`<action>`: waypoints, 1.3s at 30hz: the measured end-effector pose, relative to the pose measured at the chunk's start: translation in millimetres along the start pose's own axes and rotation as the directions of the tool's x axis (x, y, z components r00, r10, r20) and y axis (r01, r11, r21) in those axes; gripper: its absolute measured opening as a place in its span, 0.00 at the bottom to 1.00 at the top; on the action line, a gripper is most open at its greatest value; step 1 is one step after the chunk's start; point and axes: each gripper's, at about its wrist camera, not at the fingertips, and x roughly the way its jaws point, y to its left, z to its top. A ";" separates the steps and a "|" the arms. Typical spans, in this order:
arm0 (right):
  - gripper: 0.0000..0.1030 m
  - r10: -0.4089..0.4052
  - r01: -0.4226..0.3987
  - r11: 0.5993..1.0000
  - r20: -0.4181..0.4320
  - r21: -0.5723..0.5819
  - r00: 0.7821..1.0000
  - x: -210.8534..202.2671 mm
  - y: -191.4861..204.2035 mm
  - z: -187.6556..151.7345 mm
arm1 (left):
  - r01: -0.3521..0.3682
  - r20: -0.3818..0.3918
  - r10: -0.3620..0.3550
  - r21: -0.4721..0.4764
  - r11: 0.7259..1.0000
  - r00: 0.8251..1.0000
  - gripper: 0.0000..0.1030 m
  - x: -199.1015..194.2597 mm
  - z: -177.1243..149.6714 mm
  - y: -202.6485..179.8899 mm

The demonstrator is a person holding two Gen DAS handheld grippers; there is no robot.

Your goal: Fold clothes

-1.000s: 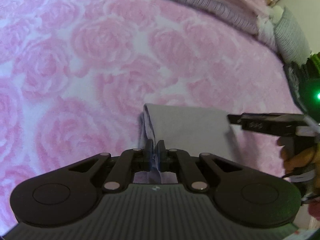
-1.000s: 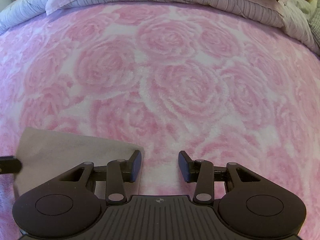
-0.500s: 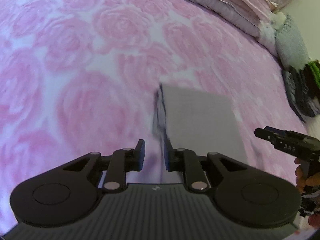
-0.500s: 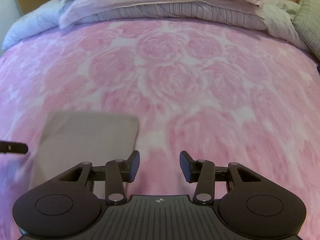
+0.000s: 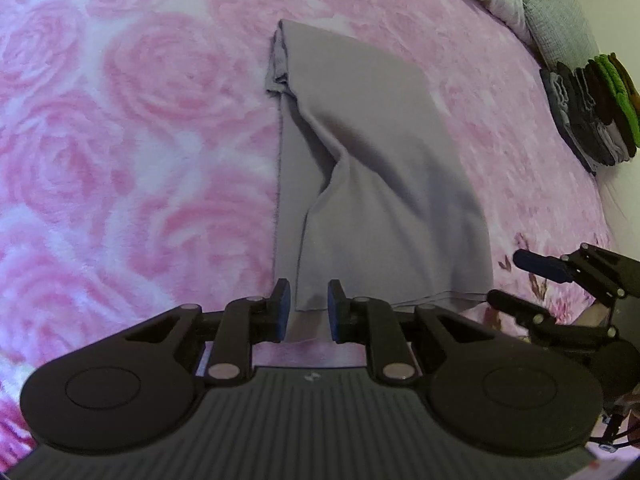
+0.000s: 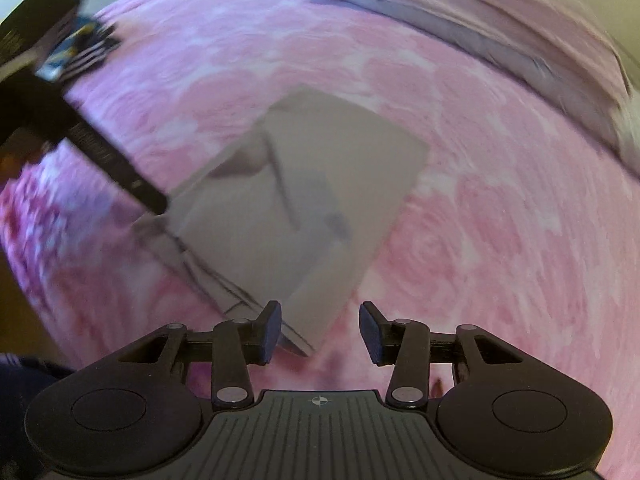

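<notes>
Pink rose-patterned bedding covers the bed and serves as the work surface; striped pillows lie along the far edge, and a stack of folded clothes in dark, grey and green stands near the bed's right edge, well apart from the work. On the bedding lies the grey garment, folded into a rough rectangle, its long left side showing several layers with a bunched corner at the far end. One diagonal crease runs across the top layer — the surface is not flat, and the near left part of that layer appears lifted or turned over. The left gripper stands at the near edge of the garment with its jaws spread and the near left corner of the cloth between them, neither pad visibly pressing it. The right gripper is also spread, holding nothing, poised at the garment's near right corner (the right wrist view is blurred, so finer detail cannot be confirmed). In the left wrist view the right gripper's fingers show just beside the garment's near right corner. Judgement on progress: this item looks largely folded, with several layers already laid over. Remaining, as far as can be judged — smoothing the crease, possibly one more fold from the near edge, then transfer to the stack. Both grippers seem placed to take the near corners.
</notes>
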 end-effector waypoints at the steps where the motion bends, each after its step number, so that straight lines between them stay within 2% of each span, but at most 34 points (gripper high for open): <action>1: 0.40 -0.006 0.006 1.000 0.008 -0.029 1.000 0.8 5.1 -0.7 | -0.006 0.003 0.006 0.008 1.000 1.000 0.14 0.4 -0.3 -0.4; 5: 0.40 -0.017 0.022 0.993 0.041 -0.119 0.999 2.7 20.6 -3.2 | -0.019 -0.011 0.019 0.017 1.000 1.000 0.14 7.2 -4.3 -1.1; 8: 0.38 -0.030 0.035 0.983 0.028 -0.179 0.999 10.7 25.8 -7.5 | -0.033 -0.012 0.033 0.014 0.999 0.999 0.13 12.3 -9.6 -2.6; 10: 0.35 -0.037 0.041 0.974 0.023 -0.221 0.999 16.1 29.1 -12.7 | -0.045 -0.003 0.045 0.017 0.999 0.999 0.02 12.6 -11.0 -3.0; 11: 0.34 -0.039 0.043 0.970 0.021 -0.238 0.999 18.0 29.2 -15.8 | -0.046 -0.001 0.046 0.023 0.999 0.999 0.00 12.2 -11.6 -3.2; 15: 0.15 -0.058 0.060 0.944 0.016 -0.325 0.998 24.3 32.1 -23.8 | -0.050 0.031 0.048 0.056 0.997 0.998 0.00 2.7 -16.9 -6.3; 17: 0.00 -0.063 0.064 0.932 0.013 -0.356 0.998 24.4 32.9 -27.3 | -0.037 0.053 0.034 0.050 0.998 0.998 0.00 -6.9 -19.7 -6.0; 21: 0.00 -0.045 0.050 0.942 0.024 -0.332 0.999 16.3 27.1 -27.8 | -0.010 0.088 0.007 0.037 0.999 0.996 0.00 -27.1 -26.0 -5.8; 26: 0.00 -0.031 0.035 0.940 0.017 -0.339 0.999 13.4 27.8 -28.0 | -0.042 0.075 0.041 0.014 0.999 0.996 0.00 -24.3 -35.8 1.3; 32: 0.00 -0.032 0.010 0.935 -0.058 -0.355 0.998 36.5 33.8 -37.7 | -0.084 0.058 0.084 0.011 0.996 0.995 0.00 1.0 -41.3 5.3; 36: 0.00 -0.041 -0.004 0.949 -0.133 -0.317 0.990 42.1 29.7 -35.4 | -0.126 0.057 0.122 0.065 0.990 0.991 0.00 -2.4 -42.7 -2.1; 38: 0.06 0.001 -0.041 0.970 -0.165 -0.239 0.986 34.2 19.9 -29.9 | -0.124 0.050 0.120 0.076 0.989 0.991 0.00 -8.4 -35.8 -4.7; 39: 0.18 0.032 -0.062 0.983 -0.169 -0.174 0.985 27.2 11.9 -25.6 | -0.117 0.061 0.112 0.072 0.991 0.992 0.00 -15.0 -30.4 -5.4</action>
